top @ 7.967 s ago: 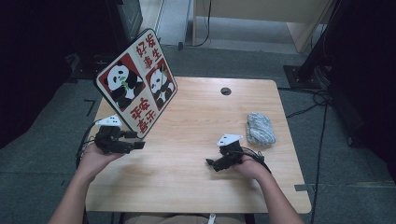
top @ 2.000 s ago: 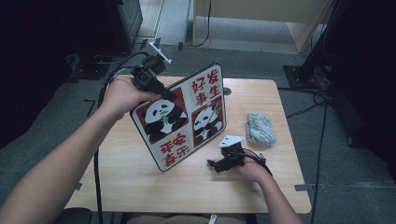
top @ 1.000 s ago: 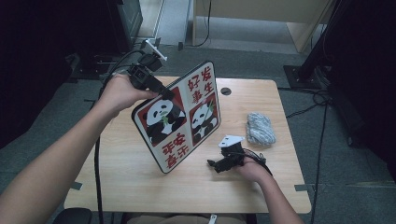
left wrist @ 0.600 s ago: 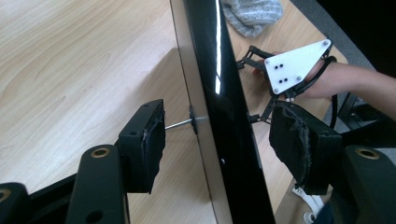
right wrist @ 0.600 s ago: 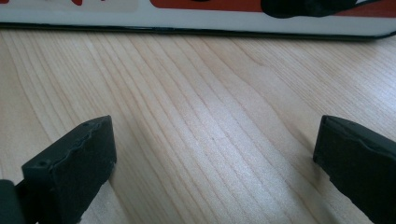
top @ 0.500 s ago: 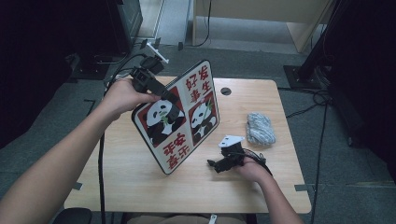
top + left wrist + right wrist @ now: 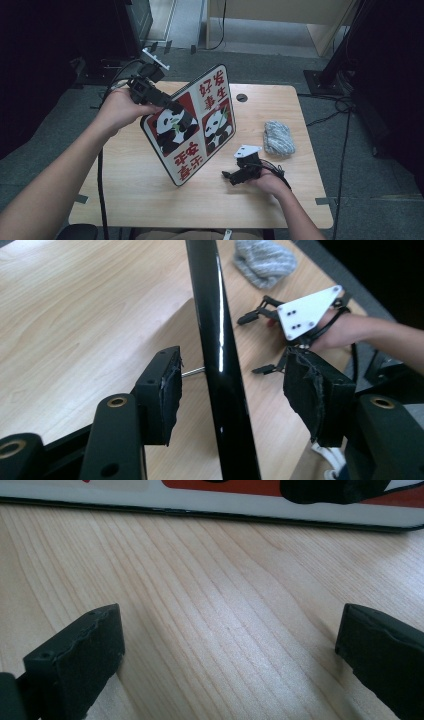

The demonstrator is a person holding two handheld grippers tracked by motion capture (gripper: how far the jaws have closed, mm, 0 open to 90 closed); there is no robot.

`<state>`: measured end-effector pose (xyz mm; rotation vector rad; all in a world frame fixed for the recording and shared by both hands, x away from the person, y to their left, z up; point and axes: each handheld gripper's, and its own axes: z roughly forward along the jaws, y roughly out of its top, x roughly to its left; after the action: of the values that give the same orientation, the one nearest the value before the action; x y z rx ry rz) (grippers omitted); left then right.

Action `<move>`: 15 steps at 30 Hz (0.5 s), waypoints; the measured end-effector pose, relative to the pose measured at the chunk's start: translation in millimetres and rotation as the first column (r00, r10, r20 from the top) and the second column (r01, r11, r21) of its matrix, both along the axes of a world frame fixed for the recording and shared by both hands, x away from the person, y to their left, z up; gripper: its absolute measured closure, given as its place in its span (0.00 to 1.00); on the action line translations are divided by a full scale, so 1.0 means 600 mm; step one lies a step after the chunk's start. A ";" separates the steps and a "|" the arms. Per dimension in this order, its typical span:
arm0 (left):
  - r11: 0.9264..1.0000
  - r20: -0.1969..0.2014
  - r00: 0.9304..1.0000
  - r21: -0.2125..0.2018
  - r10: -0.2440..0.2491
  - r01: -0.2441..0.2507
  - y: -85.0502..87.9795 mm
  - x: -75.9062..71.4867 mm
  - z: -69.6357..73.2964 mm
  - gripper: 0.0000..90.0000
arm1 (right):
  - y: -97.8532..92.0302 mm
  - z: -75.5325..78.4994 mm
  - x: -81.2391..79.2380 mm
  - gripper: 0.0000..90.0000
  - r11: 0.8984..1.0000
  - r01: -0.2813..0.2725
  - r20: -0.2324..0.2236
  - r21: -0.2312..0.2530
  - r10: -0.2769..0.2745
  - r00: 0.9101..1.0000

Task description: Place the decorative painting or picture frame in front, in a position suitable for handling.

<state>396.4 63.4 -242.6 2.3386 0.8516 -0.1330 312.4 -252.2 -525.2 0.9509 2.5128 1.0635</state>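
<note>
A panda sign board (image 7: 192, 125) with red characters stands tilted on its lower corner mid-table. My left gripper (image 7: 176, 111) straddles its upper left edge. In the left gripper view the board's black edge (image 7: 215, 315) runs between the pads (image 7: 167, 390) with a gap on each side. Those jaws have just been closing a little and stand open around the edge. My right gripper (image 7: 231, 176) rests on the table at the front right, open and holding nothing. The board's lower edge (image 7: 200, 502) lies just ahead of it.
A crumpled grey cloth (image 7: 278, 137) lies at the table's right side, behind the right hand. The wooden table (image 7: 125, 190) has a small round hole near its far edge. Cables trail over the left edge to the dark floor.
The board went from the table's left edge to the middle several seconds back. Over the last second the left gripper slid slightly along its top edge, toward me. The right gripper stayed put.
</note>
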 end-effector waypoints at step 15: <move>0.996 0.043 0.997 -0.066 0.059 -0.056 0.054 -0.050 0.000 0.45 | 0.005 0.000 -0.004 0.00 0.999 0.037 -0.002 -0.002 -0.037 0.999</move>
<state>366.5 95.7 -242.5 2.2467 0.8788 -0.0824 310.2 -249.3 -525.1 0.9940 2.4876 1.0500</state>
